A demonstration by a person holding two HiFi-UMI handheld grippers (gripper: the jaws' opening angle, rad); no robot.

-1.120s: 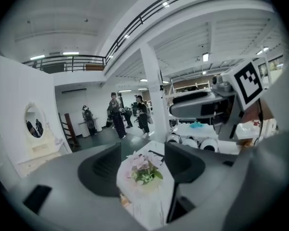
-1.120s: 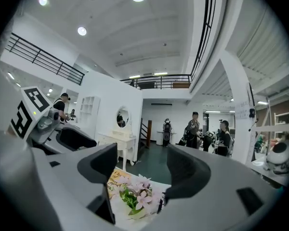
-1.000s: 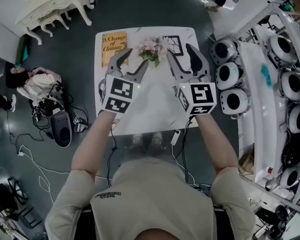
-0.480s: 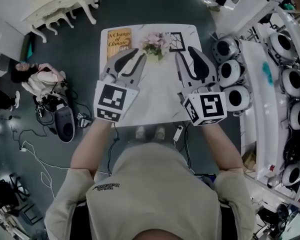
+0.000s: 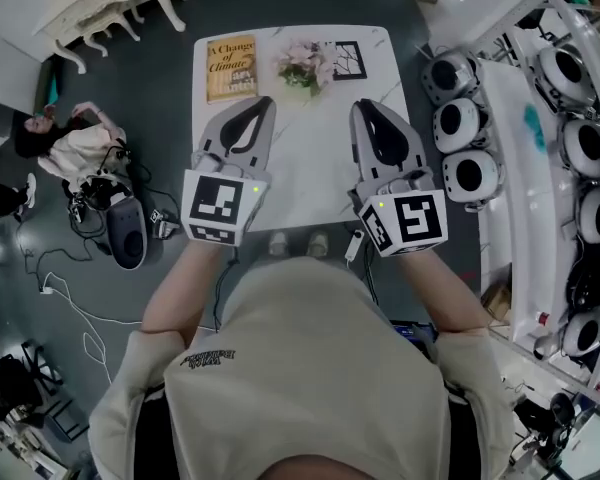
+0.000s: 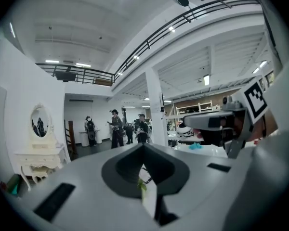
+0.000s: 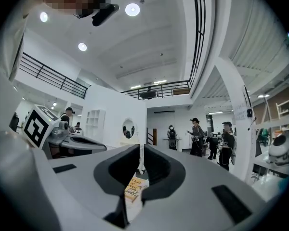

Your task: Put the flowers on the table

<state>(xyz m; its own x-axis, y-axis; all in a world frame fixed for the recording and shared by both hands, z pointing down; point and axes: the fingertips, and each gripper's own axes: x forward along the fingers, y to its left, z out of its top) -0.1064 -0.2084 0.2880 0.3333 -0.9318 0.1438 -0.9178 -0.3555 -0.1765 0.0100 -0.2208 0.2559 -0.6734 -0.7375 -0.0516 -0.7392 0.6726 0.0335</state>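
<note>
Holding both grippers side by side above the white table [image 5: 310, 173], the person keeps them well apart. Left gripper [image 5: 264, 104]: jaws pressed together, having just closed, with nothing between them. Right gripper [image 5: 364, 106]: jaws just closing, down to a thin slit, likewise empty. Flowers [image 5: 305, 65]: resting at the table's far edge, clear of both grippers, between a yellow book [image 5: 230, 68] to the left and a black frame [image 5: 346, 60] to the right.
</note>
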